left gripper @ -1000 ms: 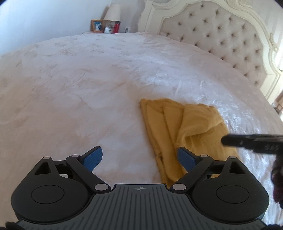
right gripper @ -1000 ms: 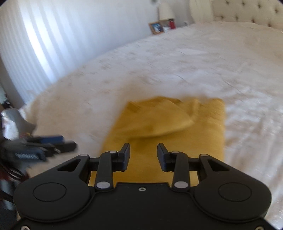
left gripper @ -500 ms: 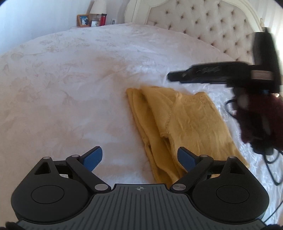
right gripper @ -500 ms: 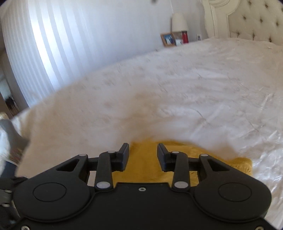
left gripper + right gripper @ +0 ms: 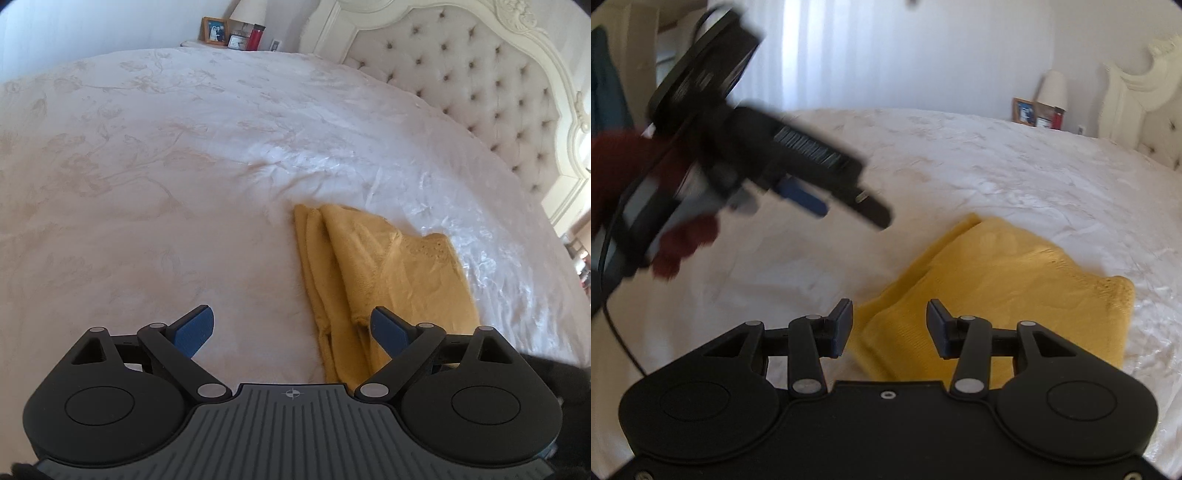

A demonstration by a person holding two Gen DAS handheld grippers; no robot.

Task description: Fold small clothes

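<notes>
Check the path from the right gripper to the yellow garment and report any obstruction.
Nothing visible blocks it. The right gripper hangs just above the near part of the yellow garment, its jaws opening with nothing between them. The left gripper is off to the side over bare bedspread.

There's the mustard-yellow knit garment [image 5: 384,273], lying folded flat on the white bedspread [image 5: 184,155], a rough rectangle with layered edges stacked along its left side. One corner shows an openwork knit trim. Nothing is gripping it, and it sits loose and slightly rumpled.
</notes>
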